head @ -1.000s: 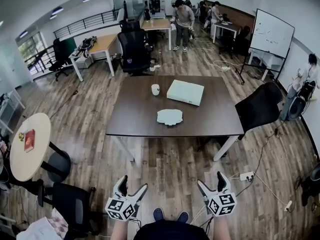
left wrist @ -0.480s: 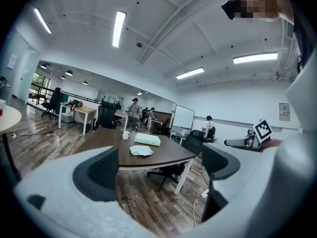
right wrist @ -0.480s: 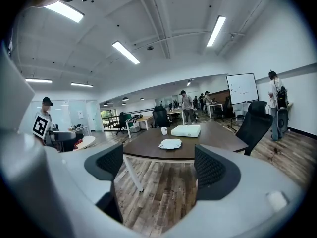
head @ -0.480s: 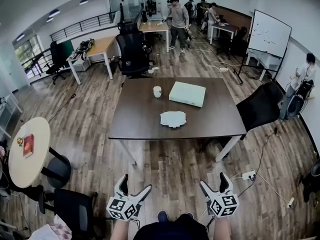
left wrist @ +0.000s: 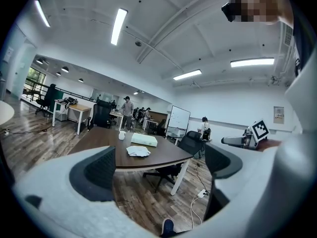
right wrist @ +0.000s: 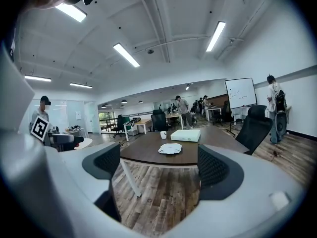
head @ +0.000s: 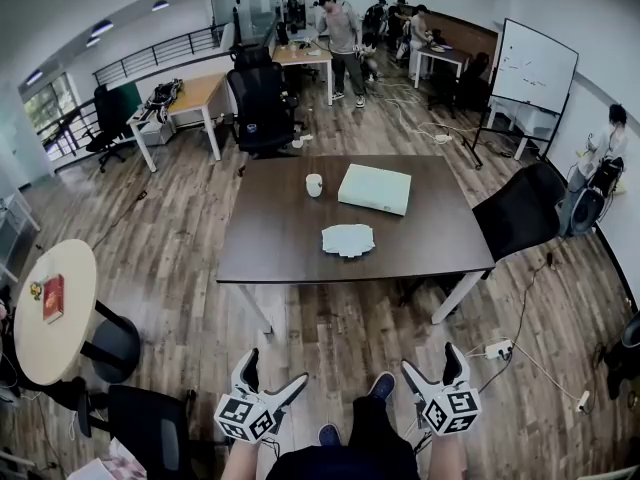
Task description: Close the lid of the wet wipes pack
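Both jaw pairs were opening with nothing between them: left gripper (head: 274, 365) and right gripper (head: 430, 358). The flat, pale wet wipes pack (head: 348, 239) lay well apart on the dark brown rectangular table (head: 270, 238). Its lid was too small to make out.

Head view from high above, looking steeply down across wooden floor (head: 330, 338) to a dark table (head: 280, 238) well ahead. Both gripper views low, near level, facing that same table from afar.
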Demonstrator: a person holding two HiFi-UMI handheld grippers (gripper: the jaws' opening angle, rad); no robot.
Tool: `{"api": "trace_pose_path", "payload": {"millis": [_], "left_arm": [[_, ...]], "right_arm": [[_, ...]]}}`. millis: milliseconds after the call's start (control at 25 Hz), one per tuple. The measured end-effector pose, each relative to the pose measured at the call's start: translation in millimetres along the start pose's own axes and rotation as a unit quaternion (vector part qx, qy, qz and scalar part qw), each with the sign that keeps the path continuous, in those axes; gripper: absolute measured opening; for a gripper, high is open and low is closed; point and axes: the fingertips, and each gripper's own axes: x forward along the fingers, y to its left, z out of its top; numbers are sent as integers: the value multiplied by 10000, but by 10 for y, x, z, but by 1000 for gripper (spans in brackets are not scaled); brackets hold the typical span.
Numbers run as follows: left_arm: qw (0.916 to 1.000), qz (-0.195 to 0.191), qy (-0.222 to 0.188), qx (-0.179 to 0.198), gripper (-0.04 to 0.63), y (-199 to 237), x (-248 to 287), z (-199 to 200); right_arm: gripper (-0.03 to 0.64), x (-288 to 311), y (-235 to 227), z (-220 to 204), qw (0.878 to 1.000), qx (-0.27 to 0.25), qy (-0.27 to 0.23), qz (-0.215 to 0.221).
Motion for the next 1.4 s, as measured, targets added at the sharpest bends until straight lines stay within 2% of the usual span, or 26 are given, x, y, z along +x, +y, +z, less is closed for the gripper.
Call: {"api": "trace_pose_path", "payload": {"millis": [800,1400], "left_arm": [[9998,53,-114,132,557,359,738,114],[9999,102,85,110,557,640,1699,259]], "right_arm": [[502,873,-371,92,9997,-71,-76,233],[499,1748,-834,304,9989,37,65,461]]}}
